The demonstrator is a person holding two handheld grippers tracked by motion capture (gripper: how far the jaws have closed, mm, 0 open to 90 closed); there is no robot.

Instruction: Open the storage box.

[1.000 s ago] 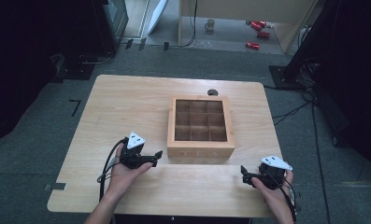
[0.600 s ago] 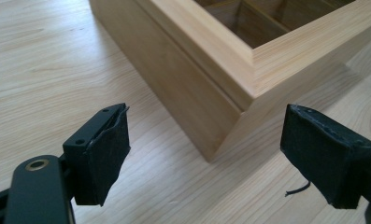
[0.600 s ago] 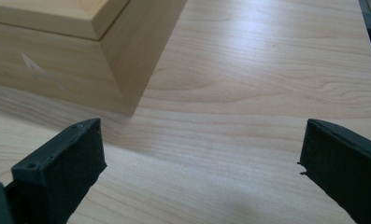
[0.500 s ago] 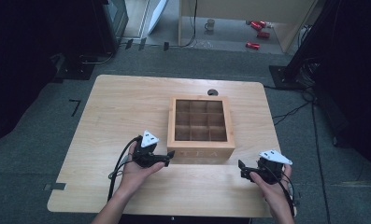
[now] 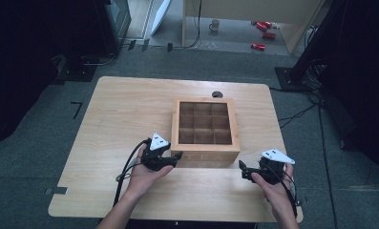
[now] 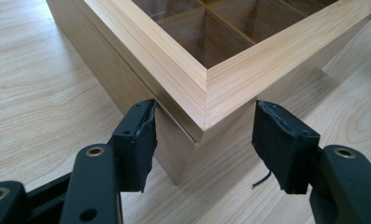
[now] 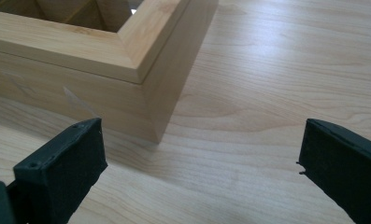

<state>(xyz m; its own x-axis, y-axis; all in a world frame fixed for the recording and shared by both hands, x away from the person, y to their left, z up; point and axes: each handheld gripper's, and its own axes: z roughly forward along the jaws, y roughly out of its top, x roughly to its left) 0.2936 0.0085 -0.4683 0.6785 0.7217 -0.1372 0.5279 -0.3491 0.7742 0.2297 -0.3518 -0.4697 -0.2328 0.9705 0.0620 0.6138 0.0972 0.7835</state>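
Trouble here starts at the near left corner of the wooden box (image 5: 205,128), which sits on the table (image 5: 125,109) a little right of centre, its nine compartments under what looks like a clear-paned lid. The left gripper (image 5: 173,161) has its jaws spread wide to either side of that corner; in the left gripper view the left pad (image 6: 143,142) lies against or just beside the box's side wall, while the other stands apart from the front face, and nothing is held. Closing on a mitred corner is a poor bet, I judge: the pads would bear on two faces that slope away from each other, so they could slide off or twist the box on the table. The seam under the lid runs just above the pads, so a squeeze set too low would miss the lid. The right gripper (image 5: 242,170) hovers near the box's right front corner, jaws wide open and empty, clear of the wood; if only one side pushes, the box may pivot toward it.
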